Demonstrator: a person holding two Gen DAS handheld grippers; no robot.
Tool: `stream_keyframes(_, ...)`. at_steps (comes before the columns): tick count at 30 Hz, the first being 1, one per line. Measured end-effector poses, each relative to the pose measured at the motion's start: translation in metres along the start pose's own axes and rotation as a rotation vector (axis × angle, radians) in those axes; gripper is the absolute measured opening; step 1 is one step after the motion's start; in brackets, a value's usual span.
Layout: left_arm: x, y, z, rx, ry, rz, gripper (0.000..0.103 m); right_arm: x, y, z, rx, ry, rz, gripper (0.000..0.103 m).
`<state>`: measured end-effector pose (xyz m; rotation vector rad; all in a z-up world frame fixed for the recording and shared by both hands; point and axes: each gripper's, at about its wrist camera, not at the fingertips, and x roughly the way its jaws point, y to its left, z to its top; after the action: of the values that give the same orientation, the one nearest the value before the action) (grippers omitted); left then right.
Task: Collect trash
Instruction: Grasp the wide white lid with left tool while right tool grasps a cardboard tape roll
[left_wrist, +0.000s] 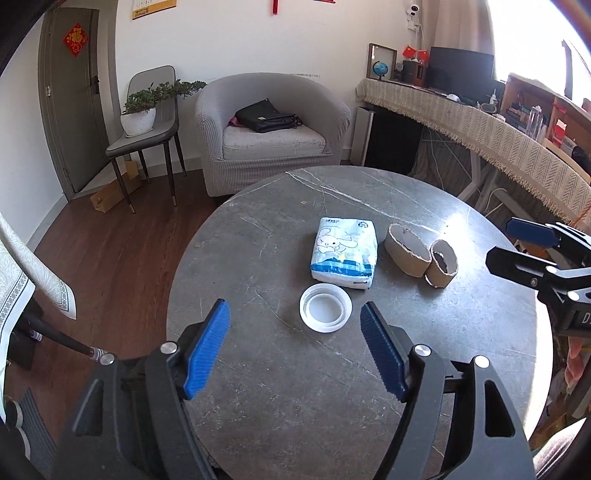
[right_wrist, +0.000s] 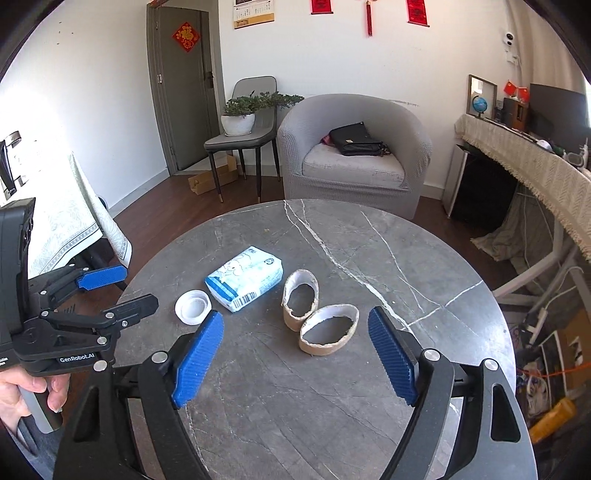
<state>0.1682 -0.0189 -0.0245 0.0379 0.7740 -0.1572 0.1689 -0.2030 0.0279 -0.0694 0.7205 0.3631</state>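
Observation:
On the round dark marble table (left_wrist: 280, 398) lie a white plastic lid (left_wrist: 325, 308), a blue-and-white tissue pack (left_wrist: 345, 256) and two squashed cardboard tube pieces (left_wrist: 408, 249) (left_wrist: 441, 263). My left gripper (left_wrist: 295, 350) is open and empty, just short of the lid. In the right wrist view my right gripper (right_wrist: 295, 354) is open and empty, with the nearer cardboard piece (right_wrist: 328, 329) just ahead between its fingers; the other piece (right_wrist: 300, 298), the tissue pack (right_wrist: 244, 277) and the lid (right_wrist: 192, 306) lie beyond. The left gripper (right_wrist: 107, 291) shows at the left there.
A grey armchair (left_wrist: 271, 133) with a black bag stands behind the table. A chair with a potted plant (left_wrist: 142, 110) stands by the door. A cloth-covered desk (left_wrist: 498, 129) with a monitor runs along the right. A cloth-covered table (right_wrist: 70, 221) is at the left.

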Motion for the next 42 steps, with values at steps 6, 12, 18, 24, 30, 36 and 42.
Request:
stream_keyframes(6, 0.02, -0.014, 0.001, 0.014, 0.035, -0.012, 0.076, -0.003, -0.025, -0.013, 0.029, 0.031, -0.008, 0.082)
stream_keyframes(12, 0.036, -0.019, 0.003, -0.016, 0.063, -0.01, 0.075, -0.004, -0.036, -0.025, 0.023, 0.058, -0.021, 0.082)
stream_keyframes(18, 0.052, -0.02, 0.003, -0.049, 0.095, -0.01, 0.068, 0.002, -0.038, -0.031, 0.0, 0.086, -0.023, 0.082)
stream_keyframes(24, 0.056, -0.023, 0.006, -0.065, 0.09, -0.017, 0.05, 0.004, -0.037, -0.034, -0.021, 0.098, -0.008, 0.082)
stream_keyframes(30, 0.054, -0.023, 0.007, -0.071, 0.082, -0.006, 0.042, 0.009, -0.034, -0.032, -0.037, 0.109, 0.012, 0.082)
stream_keyframes(36, 0.043, -0.018, 0.007, -0.12, 0.059, -0.03, 0.042, 0.022, -0.021, -0.031, -0.075, 0.114, 0.026, 0.077)
stream_keyframes(42, 0.036, -0.018, 0.006, -0.133, 0.055, -0.046, 0.042, 0.04, -0.014, -0.026, -0.081, 0.145, 0.025, 0.066)
